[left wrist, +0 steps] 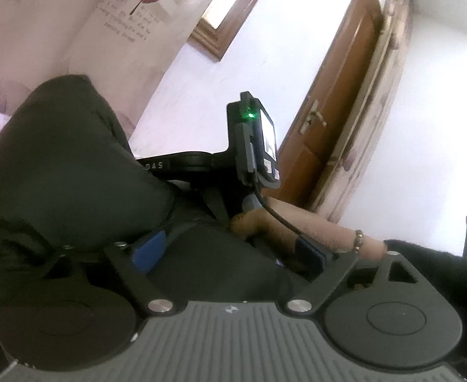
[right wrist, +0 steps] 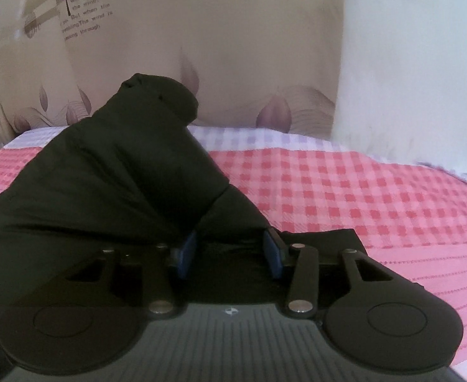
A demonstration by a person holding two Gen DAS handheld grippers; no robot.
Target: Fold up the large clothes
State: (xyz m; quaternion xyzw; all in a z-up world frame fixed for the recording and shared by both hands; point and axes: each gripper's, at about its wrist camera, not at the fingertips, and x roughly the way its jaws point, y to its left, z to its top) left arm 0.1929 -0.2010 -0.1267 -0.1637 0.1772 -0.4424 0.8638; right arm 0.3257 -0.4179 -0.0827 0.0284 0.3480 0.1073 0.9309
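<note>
A bulky dark padded jacket (right wrist: 112, 172) rises in a heap off the pink checked bedspread (right wrist: 360, 191). My right gripper (right wrist: 230, 251) is shut on a bunched fold of it, and the cloth narrows in between the blue pads (right wrist: 273, 251). In the left wrist view the same jacket (left wrist: 61, 165) fills the left side, and a thick fold lies between the widely spread jaws of my left gripper (left wrist: 228, 253), against the blue pad (left wrist: 147, 251). Just beyond it, a person's hand (left wrist: 265, 222) holds the right gripper's housing (left wrist: 255, 137), whose fingers are hidden by the cloth.
A leaf-printed wall covering (right wrist: 201, 47) stands behind the bed. A wooden door (left wrist: 338, 111) and a white wall are to the right in the left wrist view. A flat strip of dark cloth (right wrist: 329, 238) lies on the bedspread by the right gripper.
</note>
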